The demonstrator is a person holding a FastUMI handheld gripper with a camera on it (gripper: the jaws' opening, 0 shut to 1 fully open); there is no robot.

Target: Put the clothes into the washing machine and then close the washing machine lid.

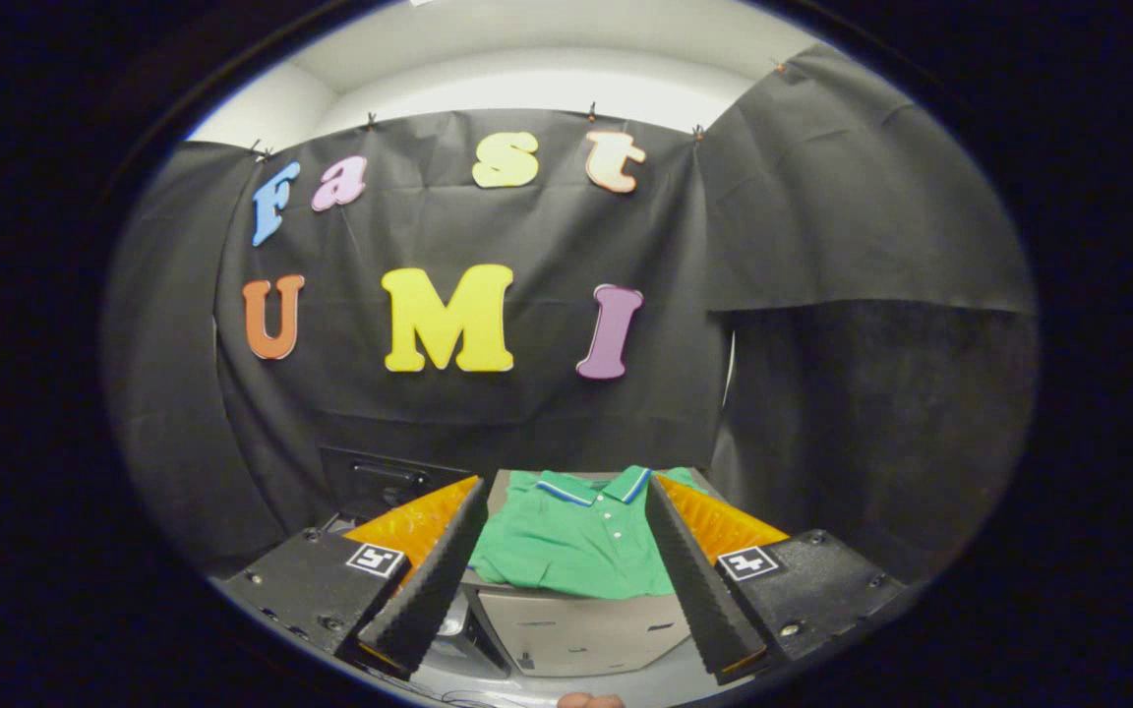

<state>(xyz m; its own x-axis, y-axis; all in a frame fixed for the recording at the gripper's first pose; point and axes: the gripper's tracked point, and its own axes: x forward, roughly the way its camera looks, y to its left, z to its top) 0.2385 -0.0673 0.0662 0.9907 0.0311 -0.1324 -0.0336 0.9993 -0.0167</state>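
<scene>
Claw spread wide; green polo shirt beyond fingers, untouched.

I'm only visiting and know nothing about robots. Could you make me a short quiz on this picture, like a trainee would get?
1. True or false: the gripper is clamped on the green polo shirt.
2. What does the shirt lie on? A) the floor B) a pale box C) a hanger
3. What colour is the collar's trim?

Key: 1. False; its fingers stand open, the shirt beyond them. 2. B. 3. Blue and white.
</scene>
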